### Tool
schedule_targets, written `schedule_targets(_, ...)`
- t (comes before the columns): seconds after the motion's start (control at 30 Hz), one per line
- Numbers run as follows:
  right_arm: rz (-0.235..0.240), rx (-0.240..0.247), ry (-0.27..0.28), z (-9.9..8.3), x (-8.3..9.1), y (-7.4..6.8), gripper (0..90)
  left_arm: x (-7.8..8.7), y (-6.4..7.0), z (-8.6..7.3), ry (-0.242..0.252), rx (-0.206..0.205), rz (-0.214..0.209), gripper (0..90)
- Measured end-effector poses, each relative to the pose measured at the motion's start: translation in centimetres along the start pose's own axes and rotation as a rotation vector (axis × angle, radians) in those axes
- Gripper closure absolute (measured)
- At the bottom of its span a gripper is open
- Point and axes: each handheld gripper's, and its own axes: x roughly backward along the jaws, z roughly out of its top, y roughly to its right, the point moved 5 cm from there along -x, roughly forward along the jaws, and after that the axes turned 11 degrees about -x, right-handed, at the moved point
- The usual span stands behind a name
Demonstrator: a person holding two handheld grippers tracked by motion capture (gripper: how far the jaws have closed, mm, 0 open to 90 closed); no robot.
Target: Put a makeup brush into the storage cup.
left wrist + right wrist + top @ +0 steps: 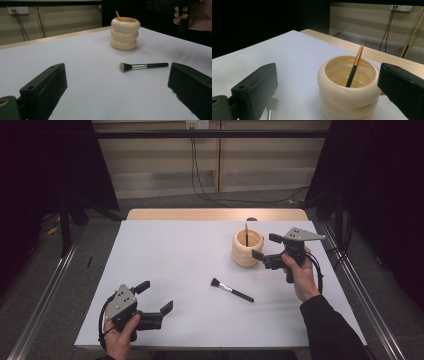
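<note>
A cream ringed holder (246, 248) (124, 33) (348, 86) stands on the white table right of centre, with a thin black and gold brush (246, 234) (353, 67) leaning inside it. A black-handled makeup brush (231, 289) (143, 66) lies flat near the middle, bristles toward the left. My right gripper (264, 247) (329, 92) is open just right of the holder, jaws on either side of its rim. My left gripper (155, 297) (117, 92) is open and empty near the front left corner, facing the lying brush.
The white table (165, 255) rests on a wooden top whose strip shows at the far edge (215, 214). Black curtains hang left and right. Cables (200, 180) run down the back wall. Metal rails line the floor on both sides.
</note>
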Motion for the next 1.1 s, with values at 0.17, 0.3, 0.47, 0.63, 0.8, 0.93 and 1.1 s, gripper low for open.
schedule_targets(0.17, -0.032, 0.028, 0.028, 0.0, 1.2, -0.7, 1.8, 0.1, 0.0, 0.0, -0.003, -0.002, 0.002, 2.1)
schedule_targets(0.3, -0.029, 0.028, 0.032, -0.4, 2.0, -1.1, 1.5, 0.1, -0.1, 0.0, 0.007, 0.001, -0.001, 2.2)
schedule_targets(0.47, -0.032, 0.023, 0.024, -1.6, 2.9, -1.3, 1.6, 0.2, -0.2, -0.1, 0.002, 0.0, 0.007, 2.2)
schedule_targets(0.63, -0.053, 0.023, 0.042, -2.2, 4.5, -1.5, 1.6, 0.3, -0.2, -0.1, 0.0, 0.0, 0.008, 2.2)
schedule_targets(0.8, -0.048, 0.013, 0.032, -3.0, 5.6, -1.6, 1.6, 0.3, -0.2, -0.1, 0.001, -0.003, 0.013, 2.1)
schedule_targets(0.93, -0.054, 0.012, 0.019, -3.9, 6.3, -2.0, 1.7, 0.3, -0.2, -0.1, 0.005, -0.005, 0.013, 2.0)
schedule_targets(1.1, -0.069, 0.006, 0.013, -4.8, 7.1, -2.4, 1.8, 0.5, -0.3, -0.1, 0.012, -0.006, 0.011, 1.8)
